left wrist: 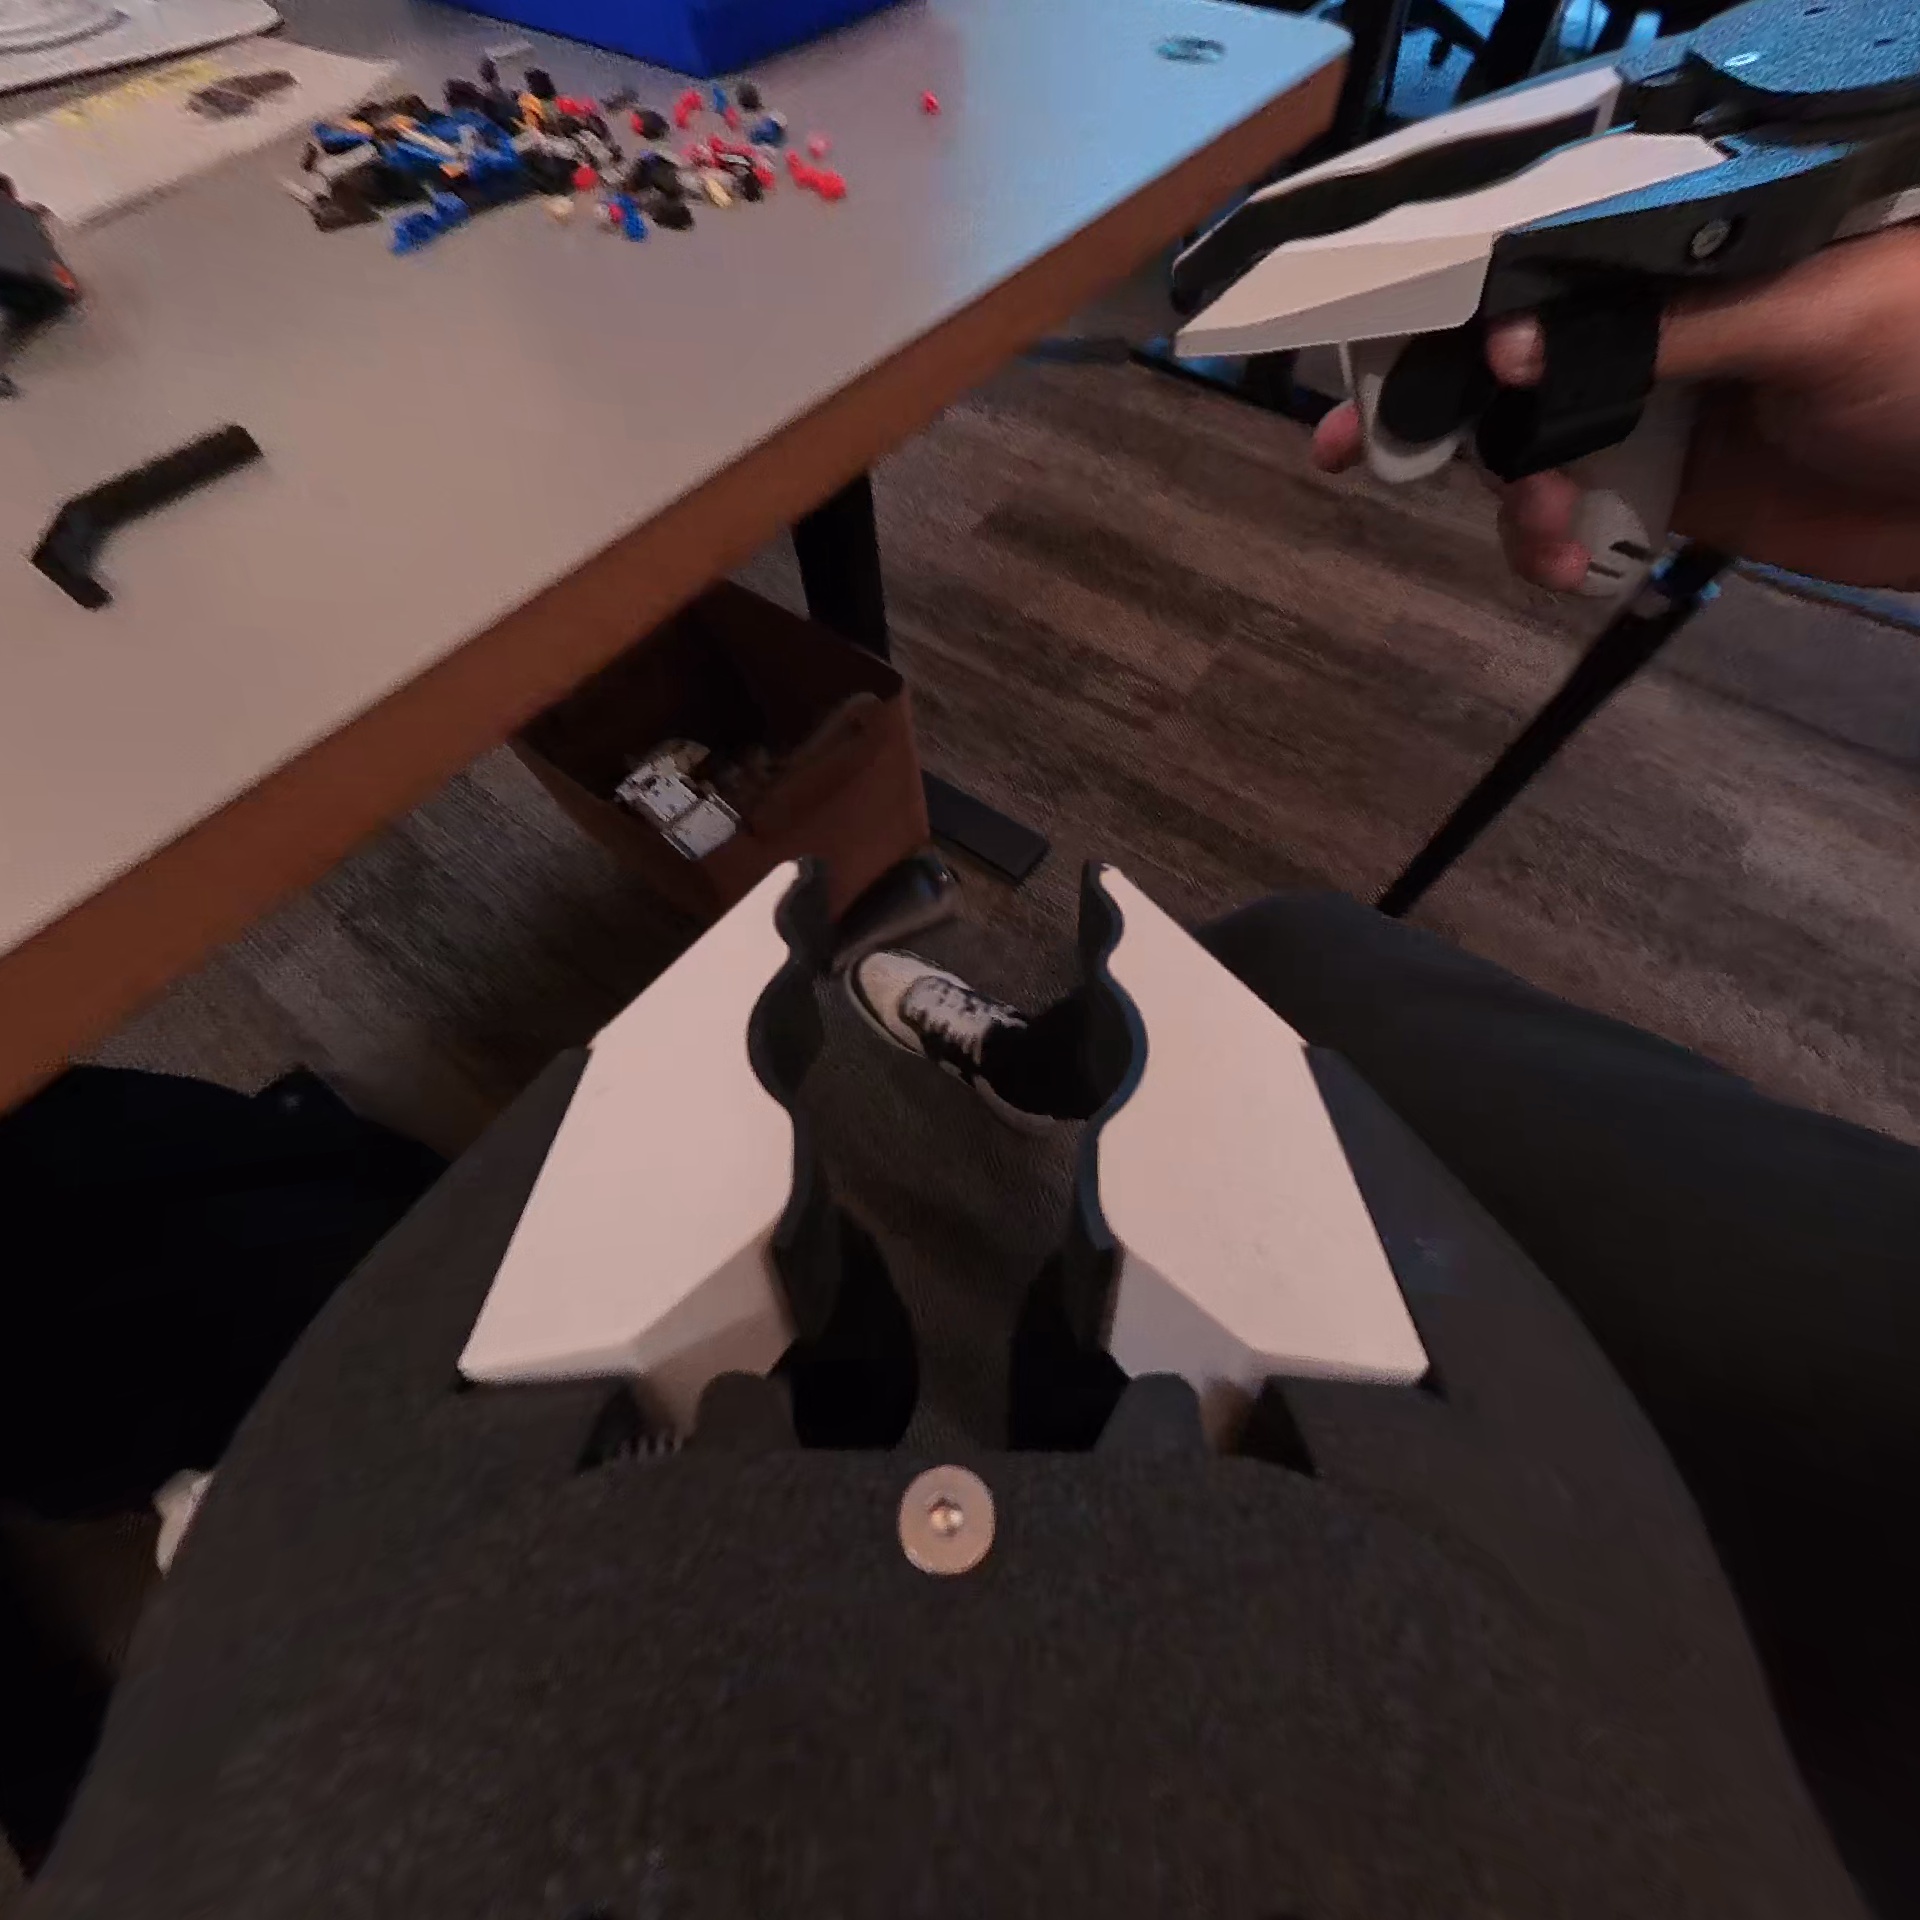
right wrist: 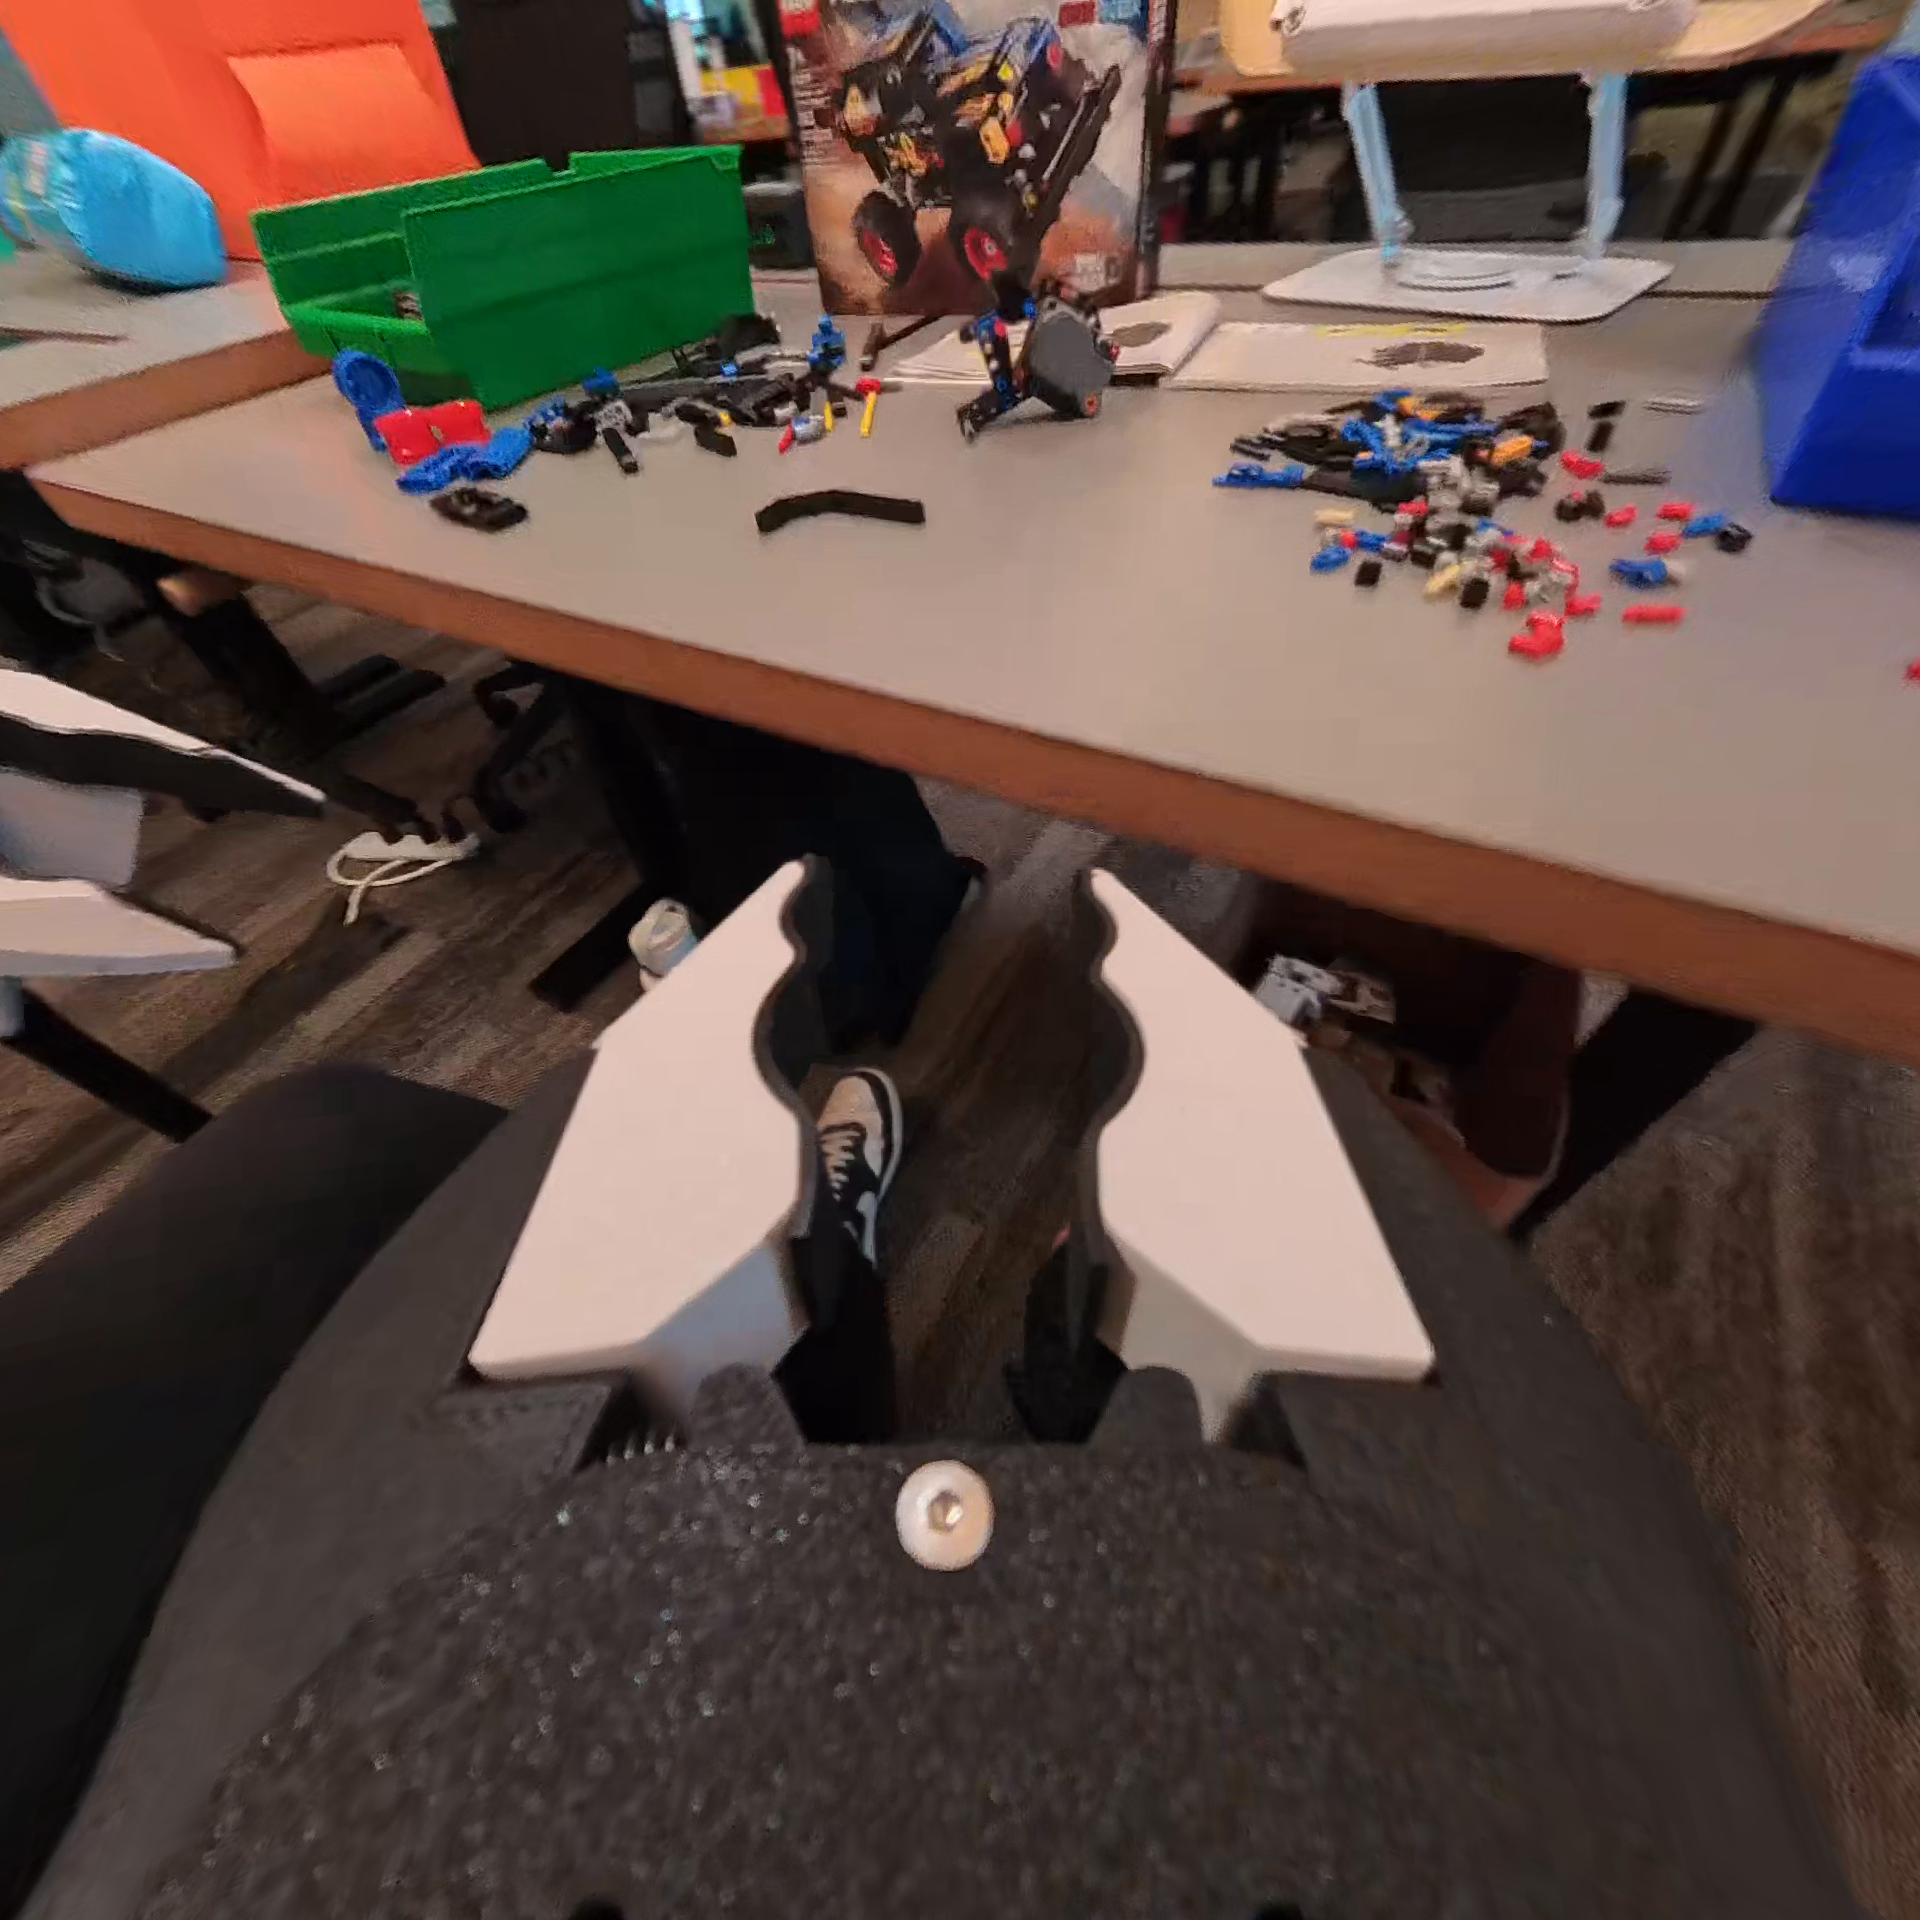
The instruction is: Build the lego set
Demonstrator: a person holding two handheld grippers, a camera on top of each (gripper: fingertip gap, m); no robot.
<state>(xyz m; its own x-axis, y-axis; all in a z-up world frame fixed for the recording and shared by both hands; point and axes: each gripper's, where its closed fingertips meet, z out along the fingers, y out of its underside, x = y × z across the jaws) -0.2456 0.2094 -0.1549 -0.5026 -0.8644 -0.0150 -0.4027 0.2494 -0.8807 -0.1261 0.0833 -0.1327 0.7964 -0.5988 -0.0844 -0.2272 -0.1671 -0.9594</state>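
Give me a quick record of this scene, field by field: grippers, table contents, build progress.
left gripper: jaws open, empty, below table edge
right gripper: jaws open, empty, off the table
table: loose piece pile, bent black beam, green bin, set box
build: partial assembly stands near booklets

The loose pile of small bricks (left wrist: pixel 540 156) is smeared by motion blur in the left wrist view, so single pieces cannot be told apart. A blue bin (right wrist: pixel 1849 343) is cut off by the right edge of the right wrist view and blurred. The cardboard box (left wrist: pixel 748 748) under the desk (left wrist: pixel 520 416) is partly hidden by the desk edge; its contents are too unclear to identify.
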